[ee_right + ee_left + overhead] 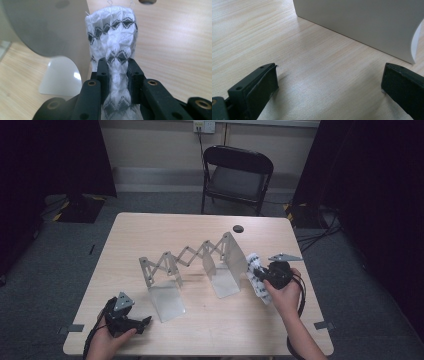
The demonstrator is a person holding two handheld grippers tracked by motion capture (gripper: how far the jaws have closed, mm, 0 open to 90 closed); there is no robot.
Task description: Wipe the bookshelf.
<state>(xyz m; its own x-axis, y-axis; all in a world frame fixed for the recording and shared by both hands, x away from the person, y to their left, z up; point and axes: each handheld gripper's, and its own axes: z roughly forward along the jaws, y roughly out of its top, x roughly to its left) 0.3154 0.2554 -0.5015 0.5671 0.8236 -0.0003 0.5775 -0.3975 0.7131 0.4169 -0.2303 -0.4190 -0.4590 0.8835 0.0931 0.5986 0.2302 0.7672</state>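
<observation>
An expanding metal bookend rack (187,262) stands on the table, with a scissor lattice between two grey end plates. My right gripper (260,273) is shut on a white knitted cloth with black diamond patterns (112,35), held just right of the rack's right end plate (45,25). The cloth (257,275) bunches between the jaws and stands above them. My left gripper (329,82) is open near the table's front left, resting low over the wood. Its jaws face the base plate of the rack's left end (362,22), with nothing between them.
A black round cap (238,228) lies on the far side of the table (150,227). A black folding chair (235,175) stands beyond the table. Dark curtains hang at both sides, and cables run across the floor at the right.
</observation>
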